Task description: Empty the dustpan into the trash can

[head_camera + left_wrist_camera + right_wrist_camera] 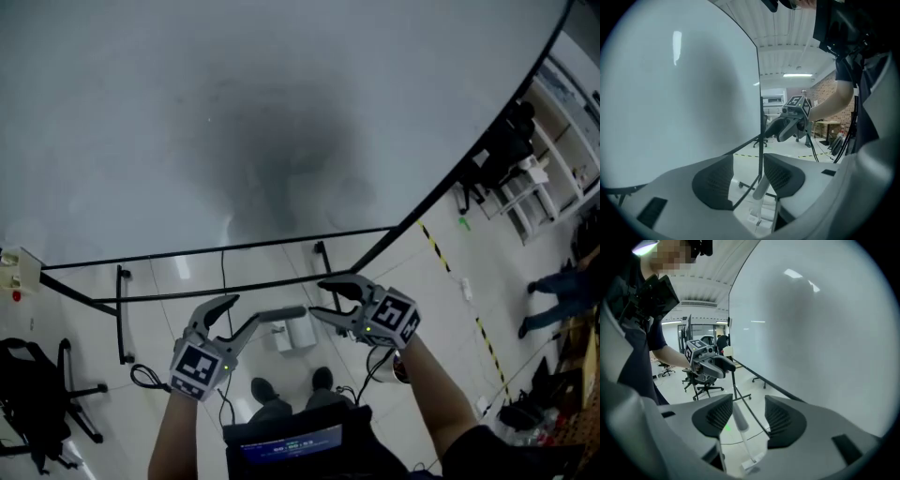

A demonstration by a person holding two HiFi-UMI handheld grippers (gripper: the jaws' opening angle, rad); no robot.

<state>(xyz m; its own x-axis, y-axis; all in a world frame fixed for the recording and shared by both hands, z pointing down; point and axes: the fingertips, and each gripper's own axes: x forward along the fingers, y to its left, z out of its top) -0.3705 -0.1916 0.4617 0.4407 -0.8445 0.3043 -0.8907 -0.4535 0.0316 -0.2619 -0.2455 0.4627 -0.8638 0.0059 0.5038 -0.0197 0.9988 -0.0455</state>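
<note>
White board (281, 112) fills the head view, with the left gripper (245, 310) and right gripper (319, 298) wide open and empty near its bottom edge; the left gripper view, then the right gripper view, show the dustpan (761, 187) standing by the board's foot, probably lined up for grabbing.

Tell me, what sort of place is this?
Likely an indoor lab or workshop: glossy white floor with yellow-black striped tape, a black wheeled office chair, white metal shelving at the side.

Head view steeply down over table (281, 94); 2 gripper views face-to-face.
</note>
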